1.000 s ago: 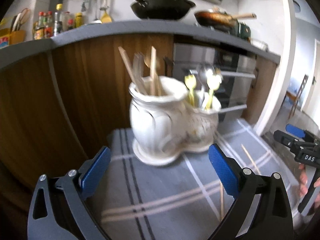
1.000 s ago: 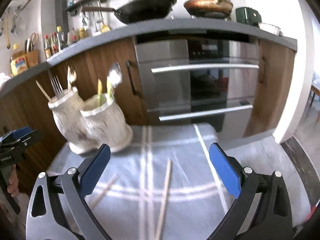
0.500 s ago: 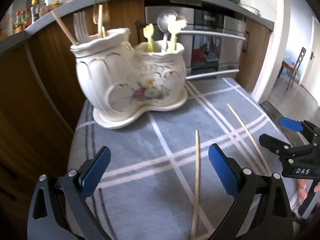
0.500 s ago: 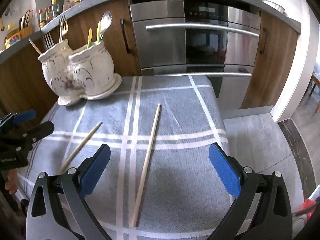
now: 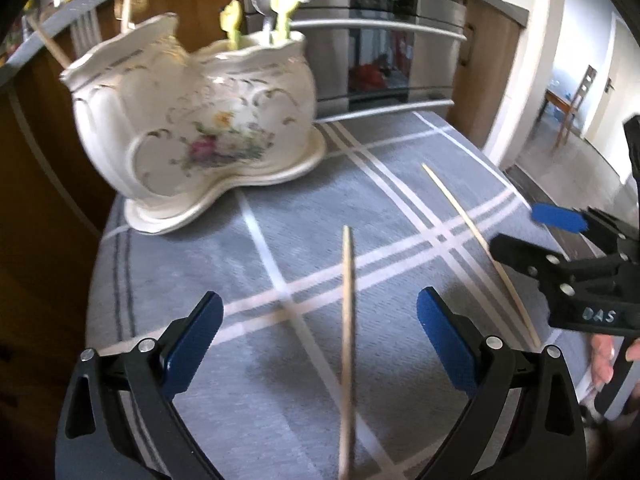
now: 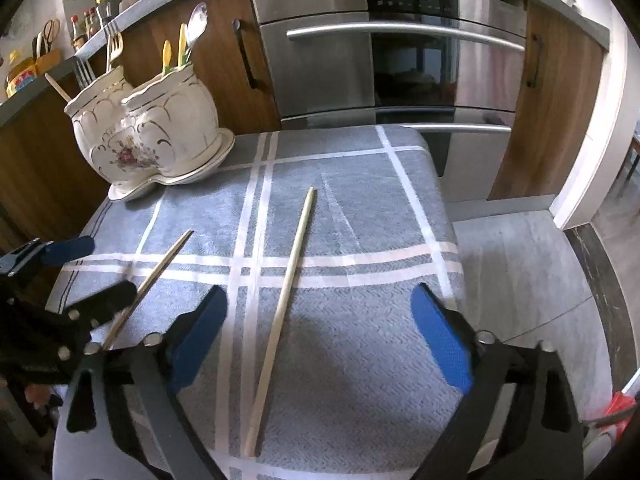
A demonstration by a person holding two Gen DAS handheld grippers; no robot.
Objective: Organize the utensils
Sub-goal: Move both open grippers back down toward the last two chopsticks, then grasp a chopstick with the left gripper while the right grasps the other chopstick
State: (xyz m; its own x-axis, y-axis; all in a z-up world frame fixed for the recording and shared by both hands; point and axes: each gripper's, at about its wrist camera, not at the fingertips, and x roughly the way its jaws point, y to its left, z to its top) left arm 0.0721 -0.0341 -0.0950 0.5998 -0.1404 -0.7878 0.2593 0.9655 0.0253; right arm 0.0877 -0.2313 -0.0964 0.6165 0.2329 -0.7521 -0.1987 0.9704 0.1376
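Directly between the spread, empty, just-narrowing jaws of the right gripper (image 6: 320, 332) lies a chopstick (image 6: 284, 300), long axis running ahead toward the ceramic holder (image 6: 152, 136) at far left.

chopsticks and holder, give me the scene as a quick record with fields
surface: grey plaid cloth
holder: white floral two-pot ceramic holder, upright at the cloth's far left corner
in holder: forks, spoon, yellow-handled pieces, one wooden stick
loose: two chopsticks, left chopstick and right chopstick, lying apart
left gripper: open over left chopstick
right gripper: open, jaws just closing, right chopstick between them, untouched
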